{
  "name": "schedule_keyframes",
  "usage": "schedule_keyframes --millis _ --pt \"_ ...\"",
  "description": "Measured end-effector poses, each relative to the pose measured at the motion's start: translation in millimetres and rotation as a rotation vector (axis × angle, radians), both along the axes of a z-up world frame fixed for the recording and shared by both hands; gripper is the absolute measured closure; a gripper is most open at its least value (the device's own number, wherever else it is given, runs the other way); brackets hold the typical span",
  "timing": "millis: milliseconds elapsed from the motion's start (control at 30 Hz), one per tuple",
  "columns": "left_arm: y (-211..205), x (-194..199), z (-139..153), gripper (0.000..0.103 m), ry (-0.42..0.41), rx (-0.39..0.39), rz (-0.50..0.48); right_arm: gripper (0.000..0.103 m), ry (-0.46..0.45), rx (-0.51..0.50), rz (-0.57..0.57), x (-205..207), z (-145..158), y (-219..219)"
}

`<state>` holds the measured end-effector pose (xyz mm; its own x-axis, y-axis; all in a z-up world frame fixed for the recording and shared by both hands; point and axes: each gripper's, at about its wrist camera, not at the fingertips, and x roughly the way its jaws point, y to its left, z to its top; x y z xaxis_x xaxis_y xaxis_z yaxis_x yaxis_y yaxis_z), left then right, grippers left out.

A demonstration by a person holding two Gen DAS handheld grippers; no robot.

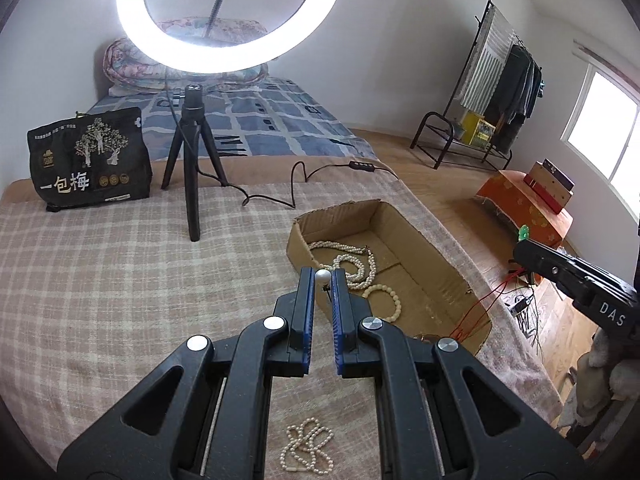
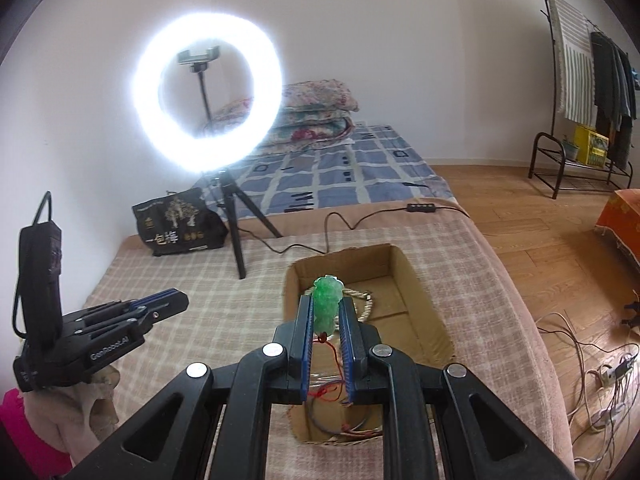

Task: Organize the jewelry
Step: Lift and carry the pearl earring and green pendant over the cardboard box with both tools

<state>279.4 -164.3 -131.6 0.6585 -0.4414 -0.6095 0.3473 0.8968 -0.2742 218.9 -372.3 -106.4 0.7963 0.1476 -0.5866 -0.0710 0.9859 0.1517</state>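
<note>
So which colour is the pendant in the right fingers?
Green pendant on a red cord; clearest in the right wrist view.

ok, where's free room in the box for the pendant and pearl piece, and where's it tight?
Free: the far right half of the cardboard box, bare floor beyond the pearl necklaces. Also the plaid blanket between the tripod and the box. Crowded: the box's near left, with necklaces and a bead bracelet, and its near end, with a bangle and red cord.

On the worktop (image 1: pixel 100 264), a cardboard box (image 1: pixel 436 276) sits right of centre with pearl necklaces (image 1: pixel 352 264) inside. The ring light tripod (image 1: pixel 192 168) stands left of it, a snack bag (image 1: pixel 90 158) farther left. A loose bead necklace (image 1: pixel 306 448) lies at lower centre.
</note>
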Motion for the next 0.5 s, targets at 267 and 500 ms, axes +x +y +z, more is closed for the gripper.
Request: schedule_keyframes --millis 267,500 --pt "-40 16 -6 0.097 0.017 -0.003 -0.035 0.092 0.042 -0.004 -0.053 11 -19 -30" --pt "-66 26 -23 0.097 0.053 0.024 -0.065 0.092 0.111 -0.030 -0.059 18 -44 -42"
